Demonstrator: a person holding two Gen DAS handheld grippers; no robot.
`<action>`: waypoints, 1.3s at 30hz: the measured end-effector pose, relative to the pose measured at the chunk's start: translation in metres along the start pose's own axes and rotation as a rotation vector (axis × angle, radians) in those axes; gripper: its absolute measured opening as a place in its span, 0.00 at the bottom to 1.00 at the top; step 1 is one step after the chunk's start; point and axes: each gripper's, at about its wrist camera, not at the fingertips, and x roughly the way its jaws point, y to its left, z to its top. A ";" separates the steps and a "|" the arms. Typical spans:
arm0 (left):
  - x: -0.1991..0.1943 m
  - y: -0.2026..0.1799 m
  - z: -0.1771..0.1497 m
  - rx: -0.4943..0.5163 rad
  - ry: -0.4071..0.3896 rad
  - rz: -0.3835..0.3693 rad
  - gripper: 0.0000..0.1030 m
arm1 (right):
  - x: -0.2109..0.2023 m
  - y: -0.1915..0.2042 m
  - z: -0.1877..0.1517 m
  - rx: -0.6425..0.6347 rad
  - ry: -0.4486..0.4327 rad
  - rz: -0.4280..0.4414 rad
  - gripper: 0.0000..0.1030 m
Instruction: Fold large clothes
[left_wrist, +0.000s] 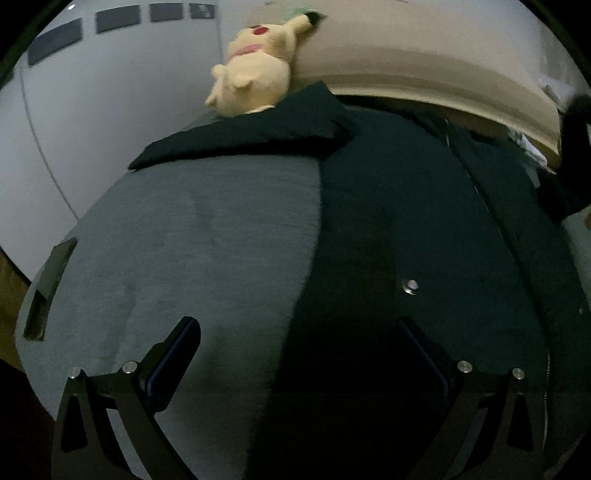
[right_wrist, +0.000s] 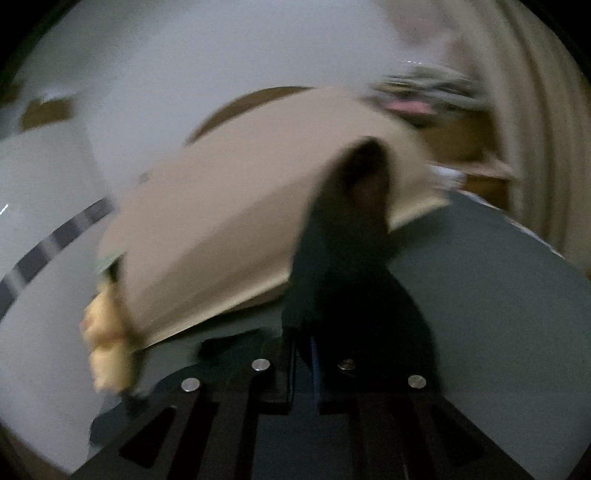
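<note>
Beyond the dark jacket (left_wrist: 406, 206), a plush toy (left_wrist: 255, 70) sits against a cushion (left_wrist: 424, 62); left jaws spread, right jaws pinching jacket fabric.

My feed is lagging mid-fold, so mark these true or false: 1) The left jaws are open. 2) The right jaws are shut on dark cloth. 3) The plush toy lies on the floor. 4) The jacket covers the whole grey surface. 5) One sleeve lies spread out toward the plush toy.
1) The left gripper has open jaws: true; nothing is held between them.
2) The right gripper is shut on dark cloth: true; part of the jacket rises from its jaws.
3) False: the plush toy rests at the far edge of the grey surface.
4) False: bare grey shows beside the jacket.
5) True: the sleeve reaches toward the toy.
</note>
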 end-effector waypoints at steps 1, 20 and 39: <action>-0.003 0.007 0.000 -0.013 -0.006 0.002 1.00 | 0.004 0.028 -0.006 -0.035 0.007 0.042 0.07; -0.019 0.033 0.041 -0.059 -0.041 -0.038 1.00 | 0.083 0.136 -0.204 -0.231 0.440 0.244 0.91; 0.154 -0.161 0.187 -0.091 0.270 -0.352 0.75 | -0.064 -0.109 -0.197 0.133 0.248 0.061 0.94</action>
